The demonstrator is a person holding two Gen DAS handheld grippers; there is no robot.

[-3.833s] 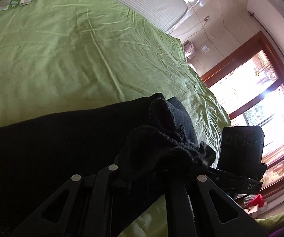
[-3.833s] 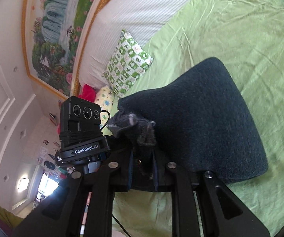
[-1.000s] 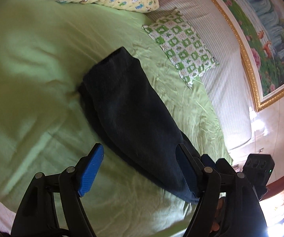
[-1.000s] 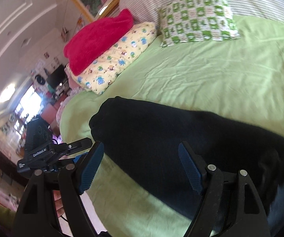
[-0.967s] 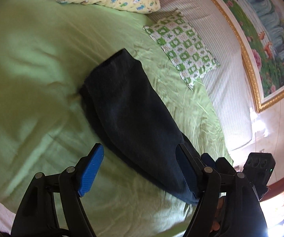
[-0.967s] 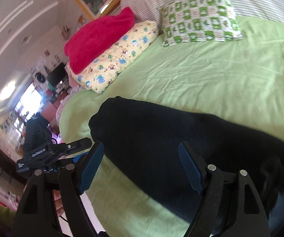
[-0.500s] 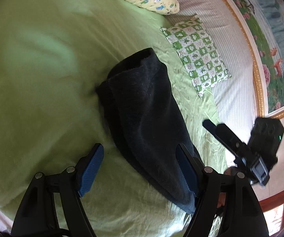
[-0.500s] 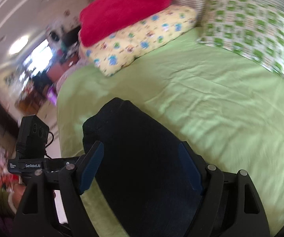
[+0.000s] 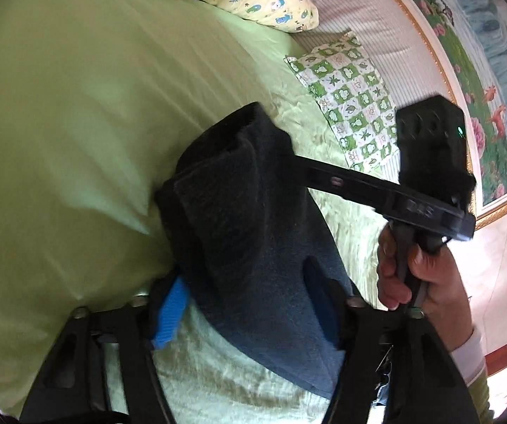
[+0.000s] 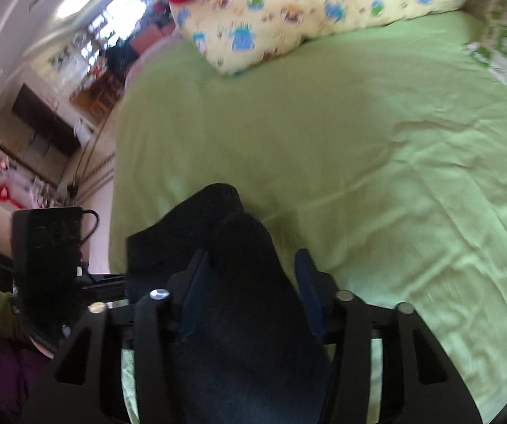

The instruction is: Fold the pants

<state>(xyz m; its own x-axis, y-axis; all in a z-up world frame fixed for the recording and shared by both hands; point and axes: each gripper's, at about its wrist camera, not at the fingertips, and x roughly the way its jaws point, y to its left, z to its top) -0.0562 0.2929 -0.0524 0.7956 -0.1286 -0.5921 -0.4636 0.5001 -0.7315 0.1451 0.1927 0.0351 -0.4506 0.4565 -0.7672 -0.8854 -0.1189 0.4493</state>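
The folded dark navy fleece pants [image 9: 253, 240] on the light green bedsheet [image 9: 59, 123] are straddled by 2 grippers, left [image 9: 246, 304] and right [image 10: 250, 282], whose jaws have just been closing around them.

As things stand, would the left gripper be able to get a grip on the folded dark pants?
Probably yes. The left gripper already straddles the near end of the pants on the green sheet, its jaws just closing in; nothing blocks it, and the right gripper works the far end.
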